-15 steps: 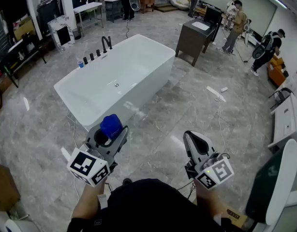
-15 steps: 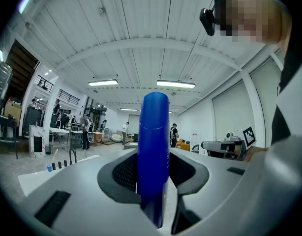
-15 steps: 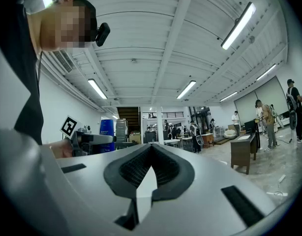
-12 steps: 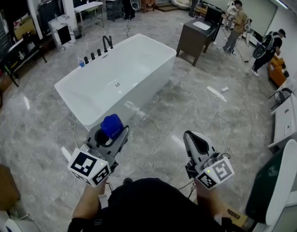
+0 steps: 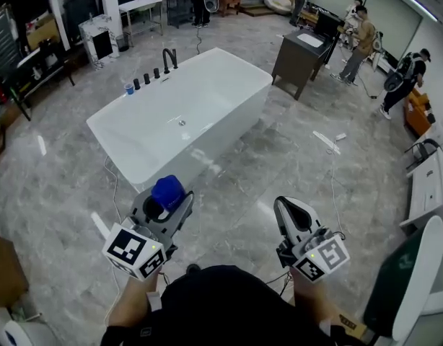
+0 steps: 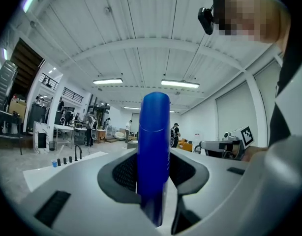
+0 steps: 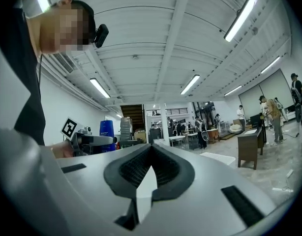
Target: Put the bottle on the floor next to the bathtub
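A blue bottle (image 5: pixel 168 191) stands upright between the jaws of my left gripper (image 5: pixel 164 202), which is shut on it; in the left gripper view the blue bottle (image 6: pixel 154 151) fills the middle between the grey pads. I hold it above the marble floor, short of the near end of the white bathtub (image 5: pixel 184 117). My right gripper (image 5: pixel 289 211) is level at the lower right, jaws shut with nothing in them; in the right gripper view the right gripper (image 7: pixel 150 167) shows its tips meeting.
Black taps (image 5: pixel 169 58) and a small blue cup (image 5: pixel 129 89) sit on the tub's far rim. A dark cabinet (image 5: pixel 302 58) stands beyond the tub. People (image 5: pixel 361 33) stand at the back right. A cable (image 5: pixel 330 164) trails on the floor.
The view has shifted a little: the bathtub and floor sit slightly lower and nearer in the picture. Both grippers keep their places, the left still holding the bottle.
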A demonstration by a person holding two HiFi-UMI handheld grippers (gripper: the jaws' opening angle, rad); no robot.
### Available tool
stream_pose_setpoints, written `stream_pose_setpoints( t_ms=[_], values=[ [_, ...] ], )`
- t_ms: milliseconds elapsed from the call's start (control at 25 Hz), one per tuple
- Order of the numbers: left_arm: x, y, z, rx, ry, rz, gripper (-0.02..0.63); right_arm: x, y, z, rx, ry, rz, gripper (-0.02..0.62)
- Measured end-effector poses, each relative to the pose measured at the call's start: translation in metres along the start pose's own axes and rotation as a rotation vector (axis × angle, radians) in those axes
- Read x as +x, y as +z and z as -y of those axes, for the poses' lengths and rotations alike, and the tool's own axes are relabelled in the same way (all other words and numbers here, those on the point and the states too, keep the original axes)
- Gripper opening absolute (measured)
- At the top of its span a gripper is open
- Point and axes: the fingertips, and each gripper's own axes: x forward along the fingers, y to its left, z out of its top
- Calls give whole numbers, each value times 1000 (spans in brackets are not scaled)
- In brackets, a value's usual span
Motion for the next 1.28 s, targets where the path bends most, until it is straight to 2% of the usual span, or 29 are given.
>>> stream_pose_setpoints(
  t_ms=[200, 440, 640, 1040, 1280],
  values=[
    [-17, -15, -23, -21, 0, -33, 160, 25, -11, -27, 32, 77, 4, 28],
    [-35, -29, -46, -32, -25, -57, 160, 50, -34, -58, 71, 91, -40, 28],
    [-22, -36, -55, -53, -43, -71, 160, 59, -43, -51, 94, 85, -72, 28],
    [54, -42, -61, -66, -41, -107, 160, 74, -44, 27, 156, 80, -59, 28],
    [155, -33, -52, -60, -27, -123, 160, 78, -30, 136, 183, 79, -53, 28]
  ],
)
